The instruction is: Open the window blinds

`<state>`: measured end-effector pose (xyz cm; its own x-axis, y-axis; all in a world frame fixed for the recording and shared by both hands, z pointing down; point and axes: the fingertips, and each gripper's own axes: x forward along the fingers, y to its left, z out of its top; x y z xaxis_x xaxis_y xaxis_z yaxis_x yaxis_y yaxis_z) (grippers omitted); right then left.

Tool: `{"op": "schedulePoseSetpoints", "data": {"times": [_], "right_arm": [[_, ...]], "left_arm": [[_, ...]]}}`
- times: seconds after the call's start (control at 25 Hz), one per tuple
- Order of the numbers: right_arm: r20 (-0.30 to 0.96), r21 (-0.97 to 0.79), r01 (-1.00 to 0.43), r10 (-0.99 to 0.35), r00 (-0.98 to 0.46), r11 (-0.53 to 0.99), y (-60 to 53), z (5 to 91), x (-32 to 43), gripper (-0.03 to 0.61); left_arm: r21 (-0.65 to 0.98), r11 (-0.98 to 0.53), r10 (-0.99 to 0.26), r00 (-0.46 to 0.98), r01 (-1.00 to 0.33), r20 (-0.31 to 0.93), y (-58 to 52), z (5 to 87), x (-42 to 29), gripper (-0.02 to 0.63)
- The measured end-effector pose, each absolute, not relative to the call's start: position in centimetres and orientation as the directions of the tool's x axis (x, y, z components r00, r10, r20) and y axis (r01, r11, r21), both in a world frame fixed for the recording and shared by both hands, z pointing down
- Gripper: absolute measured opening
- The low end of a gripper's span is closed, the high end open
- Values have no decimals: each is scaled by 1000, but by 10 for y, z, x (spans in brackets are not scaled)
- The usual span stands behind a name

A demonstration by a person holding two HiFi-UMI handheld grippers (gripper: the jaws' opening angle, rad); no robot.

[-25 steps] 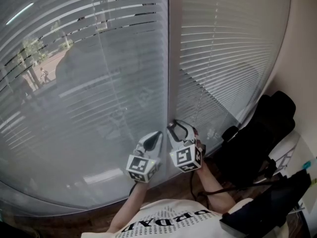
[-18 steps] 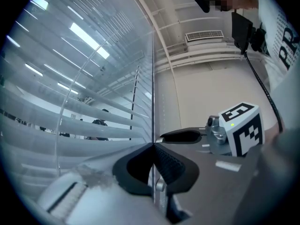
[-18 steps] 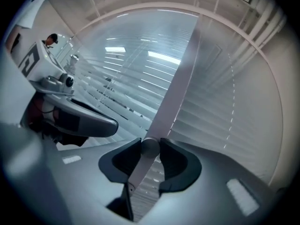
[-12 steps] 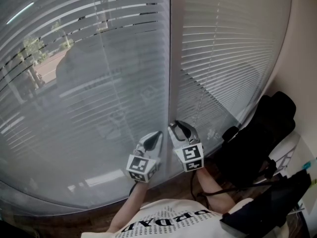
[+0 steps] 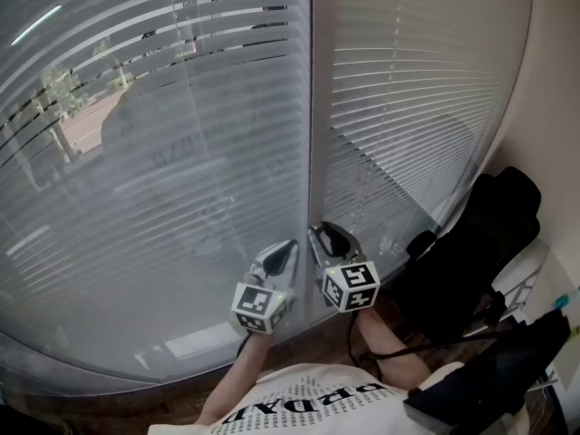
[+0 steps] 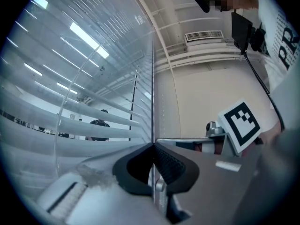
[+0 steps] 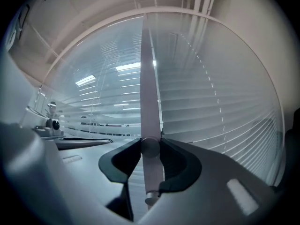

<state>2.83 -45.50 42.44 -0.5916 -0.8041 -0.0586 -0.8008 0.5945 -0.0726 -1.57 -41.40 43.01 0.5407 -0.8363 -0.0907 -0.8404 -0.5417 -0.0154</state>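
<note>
Two grippers: we find both low against the window post (image 5: 319,107), side by side and just apart.
Right gripper (image 7: 151,145): just right of the post. Its jaws have just been closing and now pinch the tilt wand (image 7: 147,102) between their tips.
Tilt wand: a pale rod, upright, running up in front of the post. Its lower end shows below the jaw tips.
Left gripper (image 6: 152,145): just left of the post, jaw tips pressed together. We cannot tell whether anything thin sits between them.
Window blinds (image 5: 181,152): lowered on both sides of the post. Left of it the slats (image 5: 136,25) stand apart enough to show outdoors. Right of it they look pale and close-set.
Black chair (image 5: 471,261): well right of the post.
</note>
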Motion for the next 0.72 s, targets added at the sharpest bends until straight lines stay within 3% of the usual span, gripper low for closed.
{"op": "schedulePoseSetpoints", "data": {"times": [0.2,0.4,0.72], "right_arm": [[-2,249,-796,-821,-571,552,-450,422,24,138],[56,570,-665,-830,-555,483,-448,420,18,181],[57,576,-654,-822,-567,490,-449,426,16,135]], "left_arm": [[-19,-542,-836,541,-840,-93,-413,427,-15,-8],[-17,-537,-839,536,-844,-94,-415,427,-17,-8],[-17,-543,-836,543,-839,-86,-416,432,-15,-8]]}}
